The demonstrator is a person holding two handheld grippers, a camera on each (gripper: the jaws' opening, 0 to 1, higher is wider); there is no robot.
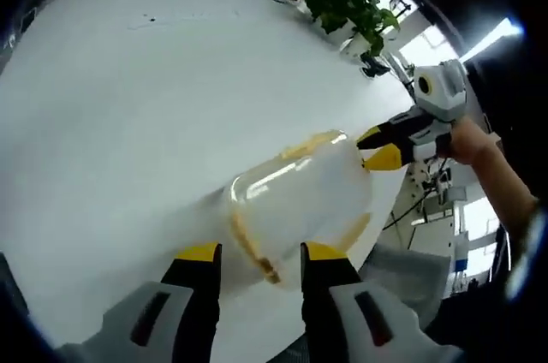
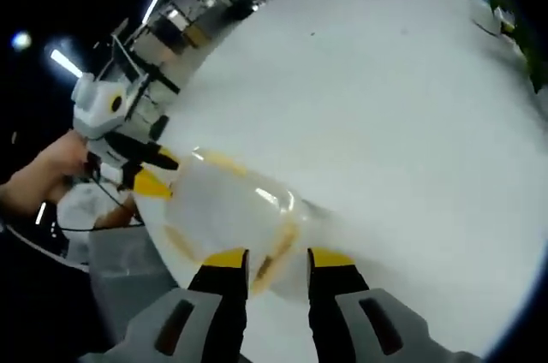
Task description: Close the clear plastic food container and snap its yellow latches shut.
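Container [image 1: 300, 200] on white table [image 1: 128, 106]; hand-held grippers [image 1: 259, 253] [image 2: 278, 260] flanking, jaws parted

container [image 1: 300, 196] on table [image 1: 128, 106]

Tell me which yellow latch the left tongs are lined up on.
The latch on the container's near short end, lying between the left tongs' open tips. The latch on the far end sits by the right tongs.
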